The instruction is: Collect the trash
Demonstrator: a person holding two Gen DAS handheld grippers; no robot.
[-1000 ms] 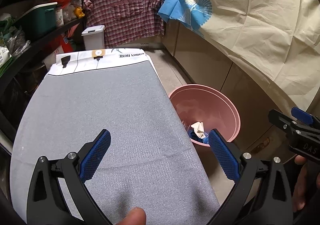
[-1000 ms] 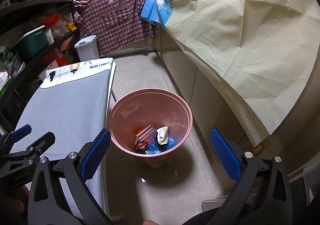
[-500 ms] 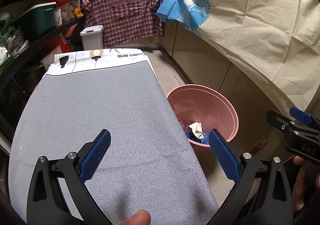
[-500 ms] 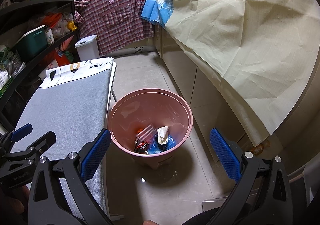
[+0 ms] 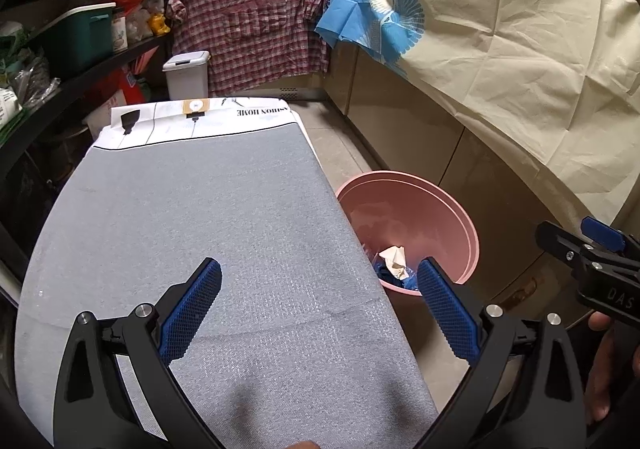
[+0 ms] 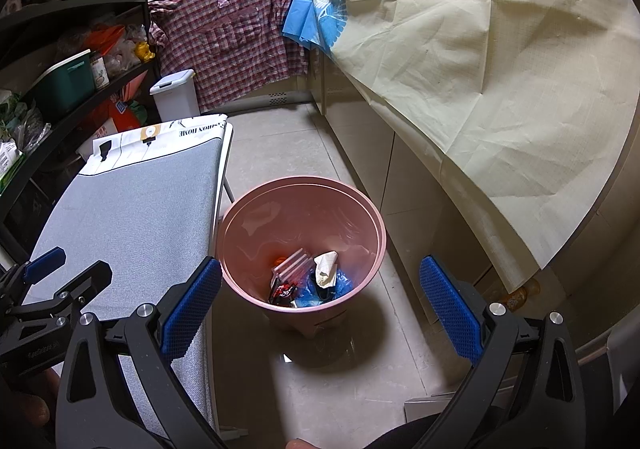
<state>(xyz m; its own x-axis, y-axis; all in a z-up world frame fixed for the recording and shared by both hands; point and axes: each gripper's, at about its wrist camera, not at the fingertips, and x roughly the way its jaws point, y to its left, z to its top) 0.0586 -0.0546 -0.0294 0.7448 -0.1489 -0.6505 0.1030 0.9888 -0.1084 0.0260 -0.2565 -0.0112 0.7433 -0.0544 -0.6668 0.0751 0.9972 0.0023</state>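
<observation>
While both tools hung open and empty, you appeared to be near the end of collecting: the trash (image 6: 316,281) lay at the bottom of the pink bin (image 6: 240,217).
Your left tool (image 5: 320,301) hovered over the bare grey surface (image 5: 192,217), nothing visible there left to pick; your right tool (image 6: 320,301) was above the bin, which stood just beside the surface's right edge, with open floor (image 6: 280,145) beyond and cabinets (image 6: 400,177) close on the right.

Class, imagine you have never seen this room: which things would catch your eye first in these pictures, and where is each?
The pink bin on the floor stands out, holding a crumpled white paper, a clear bag and blue scraps. Beside it lies the bare grey table cover. The left gripper and right gripper both hang open and empty.
</observation>
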